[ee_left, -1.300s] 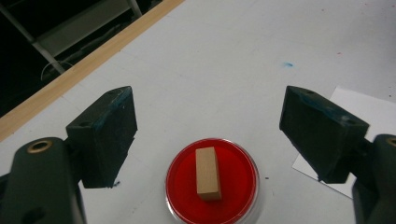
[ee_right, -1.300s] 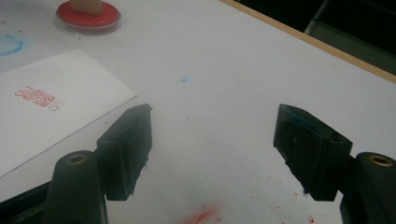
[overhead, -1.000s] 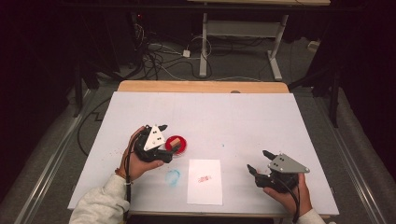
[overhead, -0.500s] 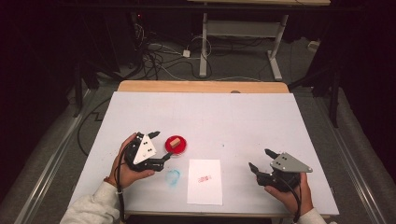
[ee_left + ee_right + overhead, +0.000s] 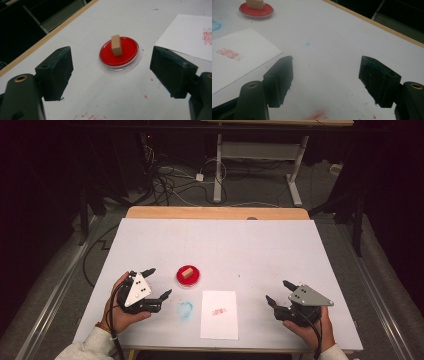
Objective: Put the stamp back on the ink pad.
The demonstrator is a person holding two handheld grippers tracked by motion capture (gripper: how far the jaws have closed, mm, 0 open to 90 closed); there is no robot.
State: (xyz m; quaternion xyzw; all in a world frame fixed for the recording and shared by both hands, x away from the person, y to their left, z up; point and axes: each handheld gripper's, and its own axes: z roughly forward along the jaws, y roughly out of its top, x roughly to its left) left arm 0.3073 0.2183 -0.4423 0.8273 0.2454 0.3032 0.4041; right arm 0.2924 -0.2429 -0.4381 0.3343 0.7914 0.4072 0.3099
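— Looking at the wooden stamp: standing upright in the red ink pad, left of the paper. Probably light and stiff, hard to break.

— Slippery?

— Probably not much; bare wood, flat sides. Better to pinch the two flat sides near the top, away from the inky bottom. Could tip over if pushed from one side only.

— And the left gripper?

— Wide open, aimed at the stamp, near but not touching. Empty.

— The right gripper?

— Also wide open, empty, hovering over bare table, well apart from the pad.
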